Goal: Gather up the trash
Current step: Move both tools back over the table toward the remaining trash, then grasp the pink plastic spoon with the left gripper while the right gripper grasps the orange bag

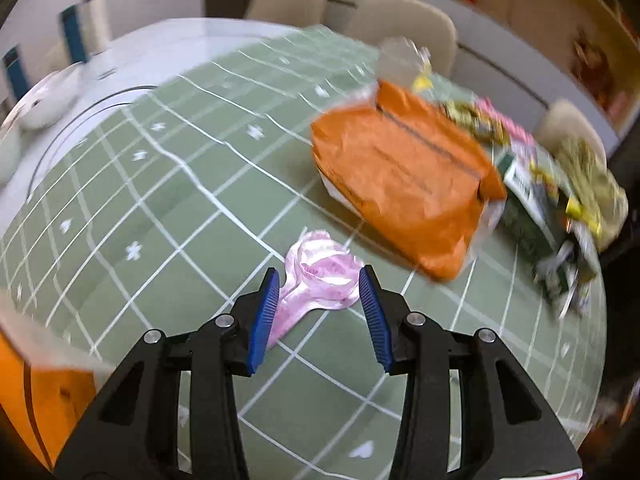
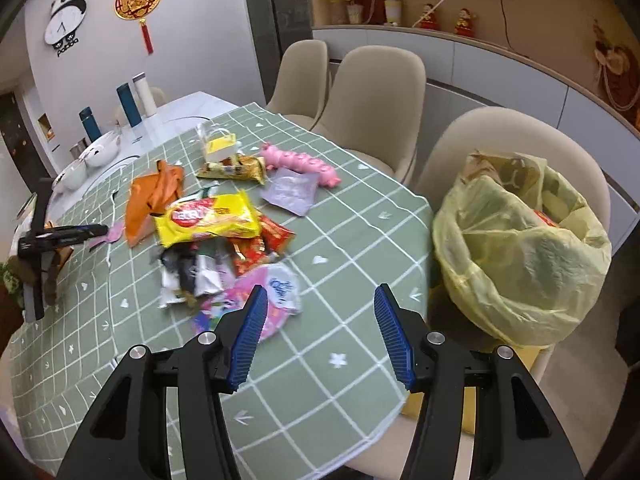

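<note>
The tabletop (image 2: pixel 352 216) carries a green checked cloth with wrappers scattered across it. Off its right edge stands a bin lined with a yellow trash bag (image 2: pixel 520 248); the bag mouth is open, and crumpled wrappers lie inside, among them one with a red edge.

An orange bag (image 1: pixel 404 176) lies flat on the cloth, well ahead of the left tongs (image 1: pixel 319 280). A yellow snack packet (image 2: pixel 208 220) tops the central pile, over red and silver wrappers. A pink round lid (image 2: pixel 272 300) lies at the near edge of that pile, partly hidden behind the left finger of the right tongs (image 2: pixel 320 300).

Left tongs: open, both blue pads flanking a crumpled pink wrapper (image 1: pixel 320 280) that rests on the cloth; whether the pads touch it cannot be told. Right tongs: open and empty above the cloth, between pile and bag.
</note>
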Demonstrator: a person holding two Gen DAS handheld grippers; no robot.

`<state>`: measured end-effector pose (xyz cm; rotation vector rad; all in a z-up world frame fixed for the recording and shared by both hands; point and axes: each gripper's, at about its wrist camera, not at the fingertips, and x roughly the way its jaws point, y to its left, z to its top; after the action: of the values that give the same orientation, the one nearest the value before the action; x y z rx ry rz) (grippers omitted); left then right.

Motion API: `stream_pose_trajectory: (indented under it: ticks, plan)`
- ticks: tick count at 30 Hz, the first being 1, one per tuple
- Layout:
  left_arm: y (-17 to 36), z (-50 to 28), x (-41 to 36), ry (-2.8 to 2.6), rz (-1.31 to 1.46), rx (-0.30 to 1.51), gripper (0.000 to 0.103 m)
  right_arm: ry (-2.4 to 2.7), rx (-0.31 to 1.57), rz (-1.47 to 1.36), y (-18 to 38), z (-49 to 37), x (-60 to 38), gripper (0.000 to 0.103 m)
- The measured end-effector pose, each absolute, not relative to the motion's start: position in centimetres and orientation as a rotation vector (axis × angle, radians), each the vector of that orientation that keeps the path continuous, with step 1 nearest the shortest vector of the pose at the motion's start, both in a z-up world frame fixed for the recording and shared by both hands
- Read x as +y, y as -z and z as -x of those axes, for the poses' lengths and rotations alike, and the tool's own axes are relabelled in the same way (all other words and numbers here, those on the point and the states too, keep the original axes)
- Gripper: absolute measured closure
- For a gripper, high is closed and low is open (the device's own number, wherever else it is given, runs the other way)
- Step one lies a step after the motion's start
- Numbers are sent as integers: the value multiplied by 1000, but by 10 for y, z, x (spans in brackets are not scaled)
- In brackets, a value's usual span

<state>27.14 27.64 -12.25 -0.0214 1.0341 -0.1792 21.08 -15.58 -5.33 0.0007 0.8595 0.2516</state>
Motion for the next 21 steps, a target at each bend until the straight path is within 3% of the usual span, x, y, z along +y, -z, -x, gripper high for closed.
stream_pose_trajectory:
  ticks: [6,7,10,21]
  plan:
    - [128,-277,268,237,-54,1085,63,-272,841,69,39,-230,-109,50]
    - [127,-279,269,227,-45,1090,67,-278,840,84,38,-235,-99,50]
    - [123,-278,272,186,26,1087,71,-318,836,123,37,-254,-65,50]
    - [108,-212,276,11,310,1031,71,-594,927,237,70,-337,91,50]
